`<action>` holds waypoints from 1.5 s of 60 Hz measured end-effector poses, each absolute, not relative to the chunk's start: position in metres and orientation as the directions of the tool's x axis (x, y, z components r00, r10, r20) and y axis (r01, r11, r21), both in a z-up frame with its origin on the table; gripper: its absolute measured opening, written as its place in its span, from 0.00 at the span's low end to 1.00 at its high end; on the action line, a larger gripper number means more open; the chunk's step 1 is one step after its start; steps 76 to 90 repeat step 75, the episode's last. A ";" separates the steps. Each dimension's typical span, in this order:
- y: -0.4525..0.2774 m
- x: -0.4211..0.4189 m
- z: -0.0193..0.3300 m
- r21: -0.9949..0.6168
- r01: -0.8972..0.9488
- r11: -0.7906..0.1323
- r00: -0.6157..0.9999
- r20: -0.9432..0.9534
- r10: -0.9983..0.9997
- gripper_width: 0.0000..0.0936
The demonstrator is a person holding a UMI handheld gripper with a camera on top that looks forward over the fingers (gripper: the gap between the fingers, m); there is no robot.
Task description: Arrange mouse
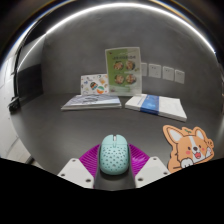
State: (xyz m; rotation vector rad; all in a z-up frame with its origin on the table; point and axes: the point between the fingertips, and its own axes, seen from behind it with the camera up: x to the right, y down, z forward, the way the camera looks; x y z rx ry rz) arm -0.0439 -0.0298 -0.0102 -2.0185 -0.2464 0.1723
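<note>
A mint-green perforated mouse [113, 152] sits between my gripper's [113, 163] two fingers, its tail end toward the camera. The magenta pads [89, 158] press against both of its sides, so the gripper is shut on it. The mouse is over the grey table [50, 125]; I cannot tell whether it rests on the table or is lifted. An orange-and-white corgi-shaped mouse mat [188, 147] lies on the table just right of the fingers.
Beyond the fingers, an open booklet [90, 102] and a blue-edged stack of papers [156, 105] lie flat. A green-and-white leaflet [123, 75] and a smaller card [95, 84] stand upright behind them, against the wall.
</note>
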 end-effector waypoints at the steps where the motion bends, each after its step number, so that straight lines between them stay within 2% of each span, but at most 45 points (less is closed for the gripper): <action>1: -0.031 -0.047 -0.009 -0.893 0.101 -0.440 0.965 -0.019 0.260 0.43; 2: -0.033 -0.050 -0.006 -0.891 0.105 -0.442 0.961 -0.023 0.276 0.47; 3: -0.036 -0.052 -0.001 -0.892 0.111 -0.437 0.956 -0.025 0.294 0.40; 4: -0.037 -0.054 0.008 -0.900 0.113 -0.422 0.951 -0.025 0.307 0.40; 9: -0.036 -0.038 0.079 -0.958 0.098 -0.269 0.956 0.015 0.294 0.40; 14: -0.033 0.019 0.148 -0.984 0.054 -0.167 0.974 0.015 0.224 0.40; 17: -0.031 0.067 0.160 -0.990 0.050 -0.134 0.989 0.030 0.144 0.40; 21: -0.027 0.142 0.150 -0.984 0.043 -0.175 0.999 0.038 0.036 0.40; 23: -0.029 0.166 0.130 -0.980 0.005 -0.197 1.000 0.005 -0.001 0.39; 31: -0.021 0.220 0.029 -0.919 -0.105 -0.380 0.994 -0.089 -0.060 0.40; 37: -0.018 0.223 -0.006 -0.899 -0.080 -0.431 0.997 -0.070 -0.039 0.40; 39: -0.015 0.225 -0.005 -0.912 -0.056 -0.406 0.998 -0.044 -0.037 0.40; 41: -0.015 0.226 -0.007 -0.911 -0.030 -0.410 0.999 -0.017 -0.035 0.46; 42: -0.014 0.226 -0.006 -0.912 -0.020 -0.409 0.999 -0.008 -0.032 0.55; 43: -0.014 0.226 -0.007 -0.911 -0.013 -0.413 1.000 -0.002 -0.028 0.57; 44: -0.014 0.226 -0.008 -0.907 -0.007 -0.420 1.000 0.003 -0.023 0.53; 45: -0.016 0.226 -0.004 -0.903 -0.004 -0.430 1.000 0.005 -0.019 0.59; 46: -0.015 0.226 -0.006 -0.900 -0.002 -0.436 1.000 0.004 -0.014 0.57; 47: -0.016 0.227 -0.007 -0.895 -0.002 -0.447 1.000 0.003 -0.010 0.59; 53: -0.033 0.225 0.006 -0.886 -0.046 -0.462 0.998 -0.061 0.019 0.96; 54: -0.037 0.224 0.011 -0.890 -0.053 -0.453 0.997 -0.072 0.025 0.92; 55: -0.043 0.222 0.015 -0.891 -0.056 -0.450 0.996 -0.082 0.037 0.95; 56: -0.049 0.221 0.020 -0.892 -0.062 -0.447 0.995 -0.092 0.047 0.90; 61: -0.089 0.208 0.037 -0.886 -0.093 -0.454 0.980 -0.162 0.115 0.90; 66: -0.137 0.218 0.036 -0.865 -0.126 -0.486 0.962 -0.225 0.152 0.91; 74: -0.187 0.263 0.022 -0.852 -0.134 -0.507 0.974 -0.208 0.091 0.90; 90: -0.189 0.270 0.019 -0.848 -0.134 -0.514 0.976 -0.202 0.079 0.90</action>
